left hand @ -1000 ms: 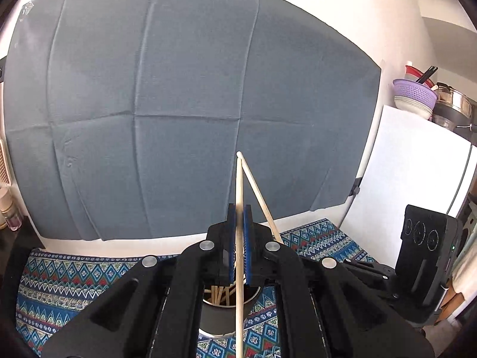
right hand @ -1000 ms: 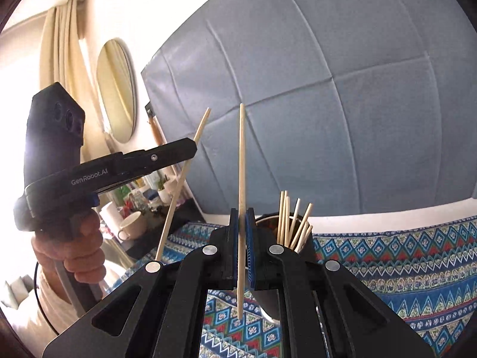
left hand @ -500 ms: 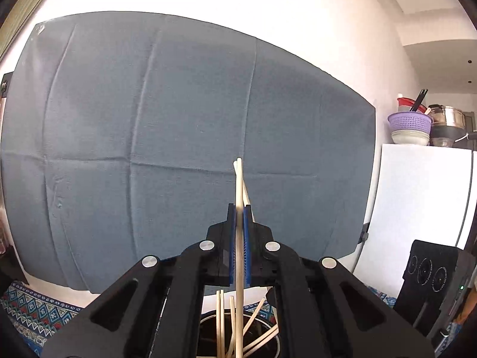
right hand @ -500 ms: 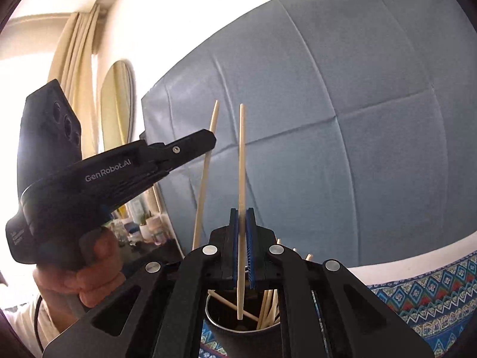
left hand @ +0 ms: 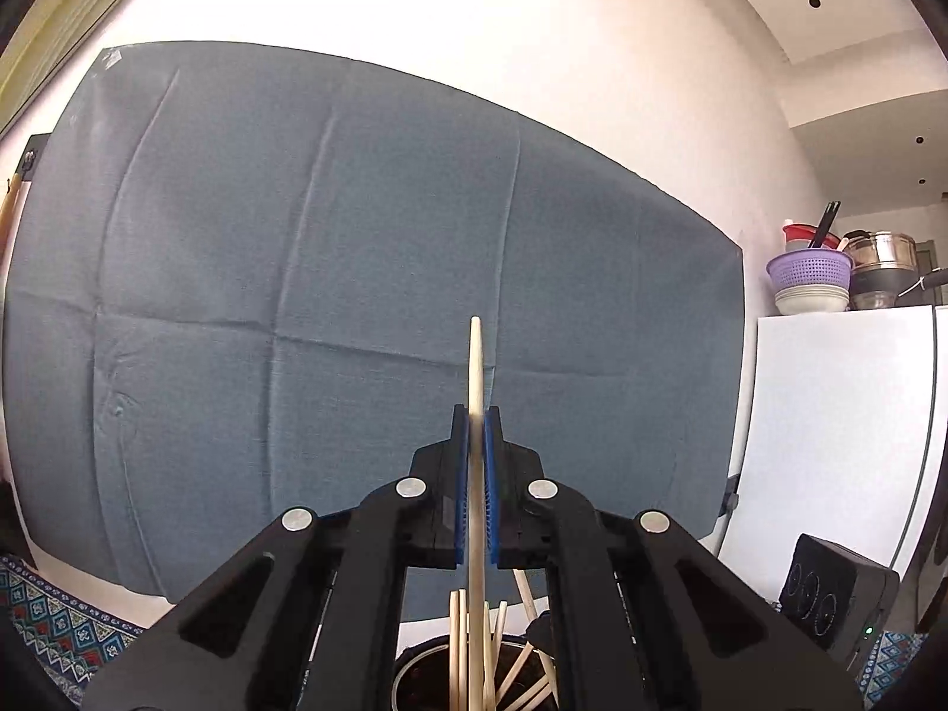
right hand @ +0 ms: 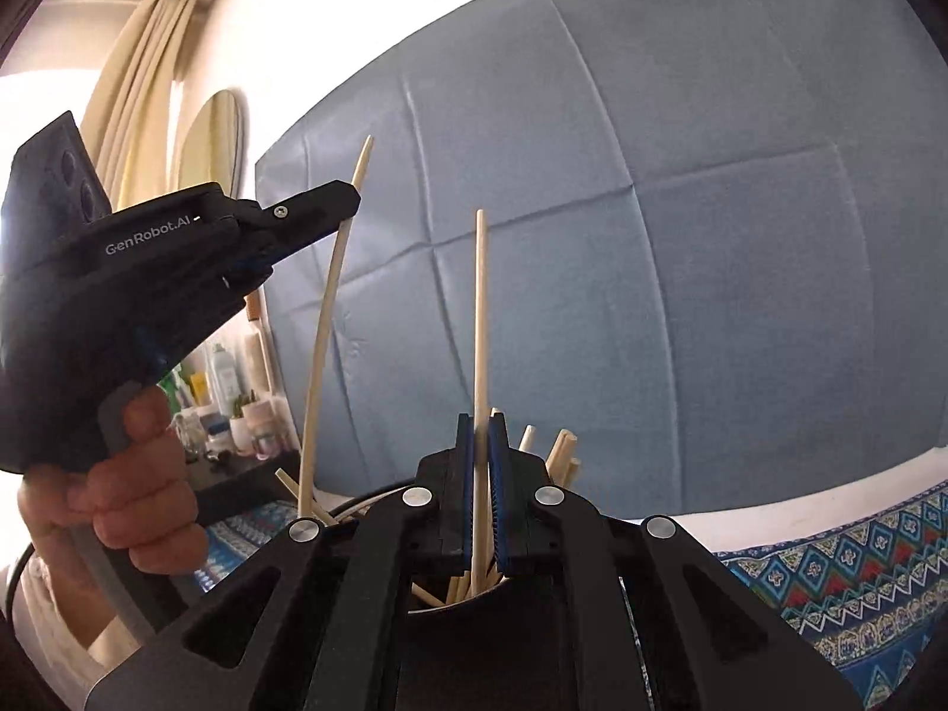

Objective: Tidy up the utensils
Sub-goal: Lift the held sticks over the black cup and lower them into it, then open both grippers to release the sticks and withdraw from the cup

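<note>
lowering two pale wooden chopsticks into the dark round holder cup (right hand: 474, 610), by the look of it; judging the step as the drop-in stage of sorting the utensils, nearly at release. holding the left black two-finger gripper (left hand: 474, 486) clamped on one pale wooden chopstick (left hand: 475, 367), blue pads pressing both sides of the stick, lower end reaching down among the other sticks in the cup's mouth (left hand: 409, 675). showing the same left tool from the side in the right view (right hand: 320, 207), pinching its curved-looking stick (right hand: 326, 320) with the foot at the cup's near rim. holding the right black two-finger gripper (right hand: 481, 492) around a second upright chopstick (right hand: 480, 320); blue pads (right hand: 468, 474) sitting just beside the stick with a thin gap showing on one side, so cannot tell whether gripping or already loosening. calling next for easing both sets of fingers apart and lifting straight up, keeping clear of the leaning sticks (right hand: 563, 450) already bunched in the cup, since snagging one could tip the lot.

standing the cup on a blue patterned woven tablecloth (right hand: 829, 563). hanging behind, a large creased grey-blue fabric sheet (left hand: 296, 296) on a white wall. also showing a white fridge (left hand: 841, 415) topped with a purple colander (left hand: 809, 269), an oval mirror (right hand: 216, 136) and cream curtains (right hand: 148, 59).
</note>
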Action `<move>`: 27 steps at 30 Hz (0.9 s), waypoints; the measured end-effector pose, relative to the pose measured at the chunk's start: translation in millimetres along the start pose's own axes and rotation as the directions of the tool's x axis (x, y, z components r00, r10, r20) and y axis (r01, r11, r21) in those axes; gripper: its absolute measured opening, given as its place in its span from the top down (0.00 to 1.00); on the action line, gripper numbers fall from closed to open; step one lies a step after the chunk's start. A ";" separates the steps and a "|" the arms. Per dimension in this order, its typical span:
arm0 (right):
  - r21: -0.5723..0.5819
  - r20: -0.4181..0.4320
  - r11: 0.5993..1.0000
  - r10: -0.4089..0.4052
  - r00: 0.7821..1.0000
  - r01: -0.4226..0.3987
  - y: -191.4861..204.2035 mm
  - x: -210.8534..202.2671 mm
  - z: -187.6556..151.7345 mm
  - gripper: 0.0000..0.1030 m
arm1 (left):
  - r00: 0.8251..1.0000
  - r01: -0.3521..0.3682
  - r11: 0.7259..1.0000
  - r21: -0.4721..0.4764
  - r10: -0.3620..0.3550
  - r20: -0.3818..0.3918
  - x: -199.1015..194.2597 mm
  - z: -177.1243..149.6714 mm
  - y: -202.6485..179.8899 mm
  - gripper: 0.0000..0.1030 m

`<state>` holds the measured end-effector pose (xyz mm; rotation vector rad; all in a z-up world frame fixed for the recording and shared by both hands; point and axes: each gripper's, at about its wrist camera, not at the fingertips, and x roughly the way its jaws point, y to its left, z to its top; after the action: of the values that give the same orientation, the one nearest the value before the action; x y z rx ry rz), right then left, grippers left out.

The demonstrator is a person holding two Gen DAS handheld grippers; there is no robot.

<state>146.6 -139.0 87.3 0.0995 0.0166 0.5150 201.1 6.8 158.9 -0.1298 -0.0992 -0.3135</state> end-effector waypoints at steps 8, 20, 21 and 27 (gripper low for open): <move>-0.029 -0.001 1.000 0.011 1.000 -0.011 5.1 -4.6 -3.1 0.95 | 0.999 -0.009 0.999 -0.034 0.007 -0.033 3.0 -19.0 9.4 0.95; -0.108 -0.083 0.994 0.007 0.997 -0.016 15.7 -21.0 -5.3 0.95 | 0.994 -0.004 1.000 -0.008 0.003 -0.109 -14.5 -39.4 7.5 0.95; -0.115 -0.085 0.993 0.004 0.996 -0.013 18.4 -22.3 -4.1 0.95 | 0.994 -0.003 1.000 -0.007 0.003 -0.111 -16.3 -39.5 6.4 0.95; -0.122 -0.105 0.993 -0.015 0.994 0.002 22.4 -30.9 -2.3 0.95 | 0.991 -0.005 0.999 0.036 0.010 -0.131 -27.6 -37.0 -4.4 0.95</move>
<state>108.7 -134.6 86.9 -0.0472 0.0890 0.5107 176.4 5.7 119.6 -0.0736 0.0256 -0.3116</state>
